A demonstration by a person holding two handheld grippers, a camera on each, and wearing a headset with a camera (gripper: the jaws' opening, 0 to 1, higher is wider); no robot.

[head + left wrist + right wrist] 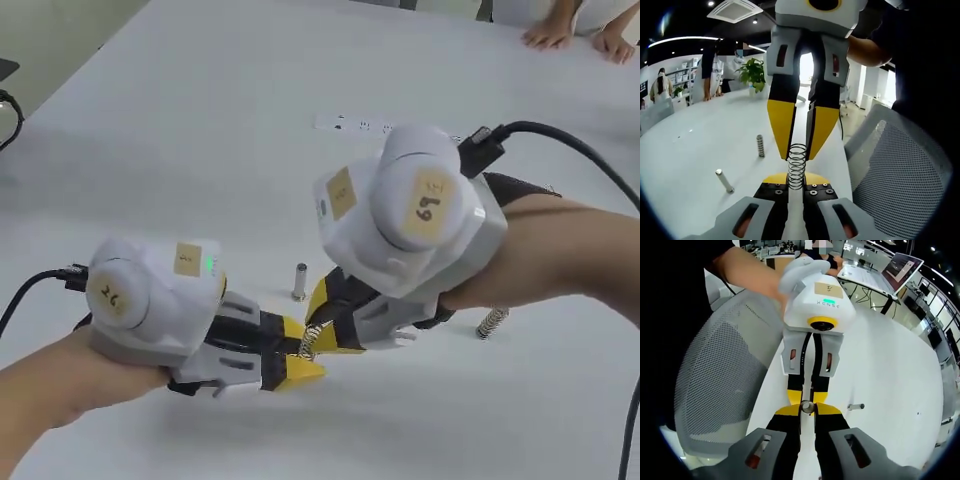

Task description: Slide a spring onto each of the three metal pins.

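Closest to the headset, the left gripper is pointing in from the lower left over the white table, its yellow jaws clamping one end of a spring. The right gripper is facing it tip to tip from the right. A metal pin is standing upright just behind the tips, toward the table's middle. A second spring is resting to the right, beside the right forearm. Another person's hands are lying at the table's far edge.

Seen from the left gripper view, the left gripper is pinching the spring at its base. The right gripper is hanging opposite, jaws narrowed to the coil's width and seemingly pressing its top. The metal pin and second spring are sitting well in from the table edge beside a mesh chair.

Seen from the right gripper view, the right gripper is holding its jaws almost together around the spring's round end, with the left gripper facing it. The metal pin is sitting in from the chair-side edge.
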